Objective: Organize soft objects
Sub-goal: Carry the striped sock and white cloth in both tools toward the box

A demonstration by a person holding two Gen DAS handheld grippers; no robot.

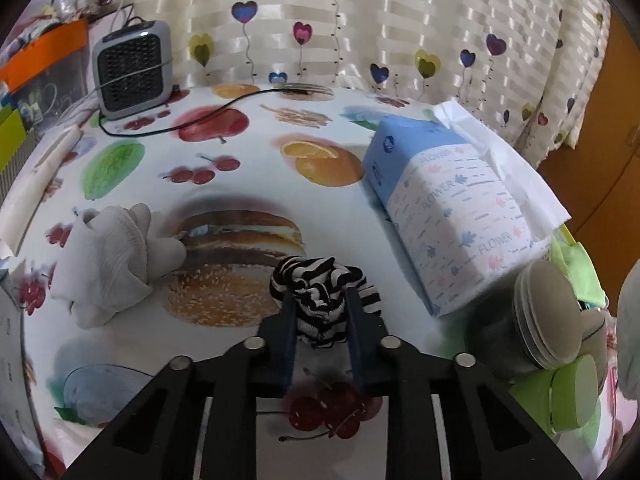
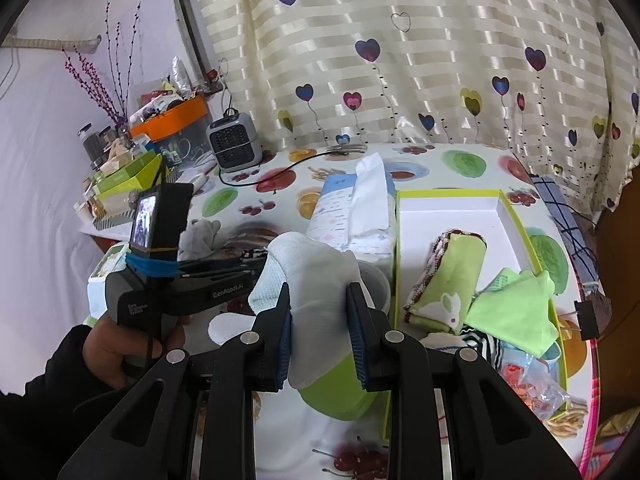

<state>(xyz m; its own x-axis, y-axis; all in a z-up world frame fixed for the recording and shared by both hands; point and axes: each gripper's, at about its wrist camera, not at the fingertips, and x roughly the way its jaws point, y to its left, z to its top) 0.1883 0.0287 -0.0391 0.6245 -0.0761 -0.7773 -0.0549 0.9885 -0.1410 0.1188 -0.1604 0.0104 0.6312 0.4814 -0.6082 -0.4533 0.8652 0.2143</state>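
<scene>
Between the left gripper point(image 1: 321, 303) jaws: a black-and-white striped sock point(image 1: 320, 286), bunched, jaws clamped on it from both sides, held low over the fruit-print worktop point(image 1: 256, 152). Can't tell if the sock touches the worktop. Left of those jaws, well apart, a pale grey sock bundle point(image 1: 116, 256) lies on the burger print. Right of the jaws, a soft tissue pack point(image 1: 448, 208) with a white sheet sticking out its top. Far ahead-left, a small grey heater point(image 1: 134, 68) with its black cable running across the cloth. At the right edge, a green-and-grey sock point(image 1: 560, 368), very near the lens, blurred.

Between the right gripper point(image 2: 319, 318) jaws: a light grey sock with green toe point(image 2: 316, 300), jaws clamped on its middle, upper end flopping left, green end hanging below the jaws. Just right of these jaws, a shallow white box with green rim point(image 2: 516, 216) on the worktop. Inside it: a rolled green cloth with a rabbit patch point(image 2: 448, 280), a folded green cloth point(image 2: 516, 308) just right of that, and a striped piece point(image 2: 480, 342) at the near edge. Ahead of the jaws, the tissue pack touches the box's left wall. Left of the jaws, the left gripper seen side-on, a hand point(image 2: 108, 352) gripping its handle. Behind everything, a heart-print curtain point(image 2: 400, 60).
</scene>
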